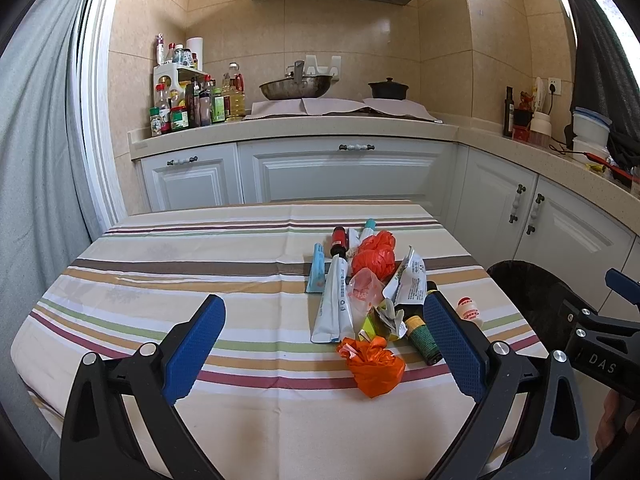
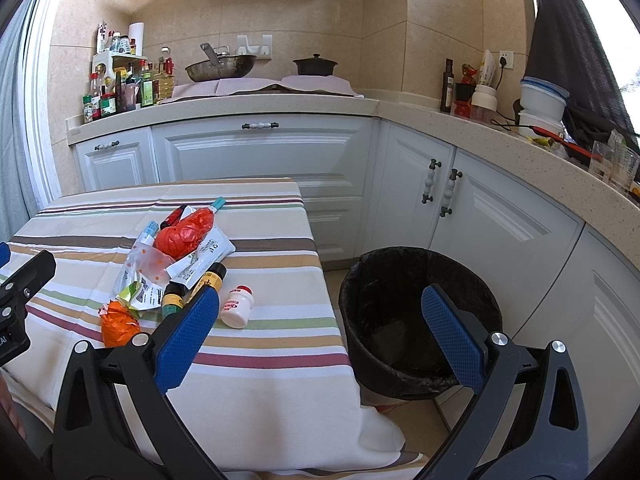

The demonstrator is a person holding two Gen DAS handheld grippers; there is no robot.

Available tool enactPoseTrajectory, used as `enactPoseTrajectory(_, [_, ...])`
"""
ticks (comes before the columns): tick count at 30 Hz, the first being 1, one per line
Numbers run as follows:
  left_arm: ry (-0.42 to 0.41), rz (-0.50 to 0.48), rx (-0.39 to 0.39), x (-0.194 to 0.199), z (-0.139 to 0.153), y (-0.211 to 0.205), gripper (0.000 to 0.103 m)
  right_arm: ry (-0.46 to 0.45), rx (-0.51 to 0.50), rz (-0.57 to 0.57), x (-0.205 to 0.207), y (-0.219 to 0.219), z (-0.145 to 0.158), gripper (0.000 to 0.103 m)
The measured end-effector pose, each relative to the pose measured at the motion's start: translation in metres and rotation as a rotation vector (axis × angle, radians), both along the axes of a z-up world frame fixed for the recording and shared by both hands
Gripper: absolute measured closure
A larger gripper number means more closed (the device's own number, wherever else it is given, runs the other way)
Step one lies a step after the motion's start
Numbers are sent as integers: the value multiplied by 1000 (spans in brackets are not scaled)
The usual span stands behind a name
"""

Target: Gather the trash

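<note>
Heads up: your pile of trash overlaps itself, so some pieces are only partly seen. Small print on the wrappers is too small to read. Your left gripper's right finger covers part of the dark bottle w/ the green label in the left view; in the right view your own left finger hides the lower end of the bottles. The bin's bottom is dark and hard to make out, and its near rim is cut by your right finger.

Count, as far as it shows: 3 orange bags – one knotted bag at the near end, two bunched ones further back. 1 long white pouch, 1 light-blue packet, 1 clear bag w/ orange dots, 1 red-capped dark bottle, 1 small white bottle lying apart on the pile's right side, near the table edge. Crumpled green-white wrappers – can't count them exactly.

Your left gripper is spread wide, holding nothing, hovering over the striped tablecloth w/ the knotted bag between its fingers in view. Your right gripper is also wide apart, empty, straddling the table edge and the black-lined bin on the floor beside the table.
</note>
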State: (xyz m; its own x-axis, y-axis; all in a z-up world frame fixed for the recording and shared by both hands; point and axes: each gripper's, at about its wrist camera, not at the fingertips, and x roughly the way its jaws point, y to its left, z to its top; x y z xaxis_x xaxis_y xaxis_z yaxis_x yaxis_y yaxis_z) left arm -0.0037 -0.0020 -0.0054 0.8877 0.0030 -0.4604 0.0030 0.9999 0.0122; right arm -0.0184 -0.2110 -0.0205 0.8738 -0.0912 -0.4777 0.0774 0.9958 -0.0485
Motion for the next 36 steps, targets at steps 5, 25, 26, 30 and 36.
enactPoseTrajectory(5, [9,-2,-3,0,-5,2,6,3,1,1,-1,-1,-1,4])
enactPoseTrajectory(25, [168,-21,-4,18,-36,2,6,83,14,-16,14,-10,-31,4])
enactPoseTrajectory(26, [178,-24,-3,19,-38,0,6,87,17,-16,15,-11,-31,4])
enactPoseTrajectory(30, [200,-33,4,25,-44,-6,6,105,26,-21,20,-16,-38,4])
enactPoseTrajectory(36, [220,-37,32,35,-54,-18,7,121,32,-24,25,-22,-46,6])
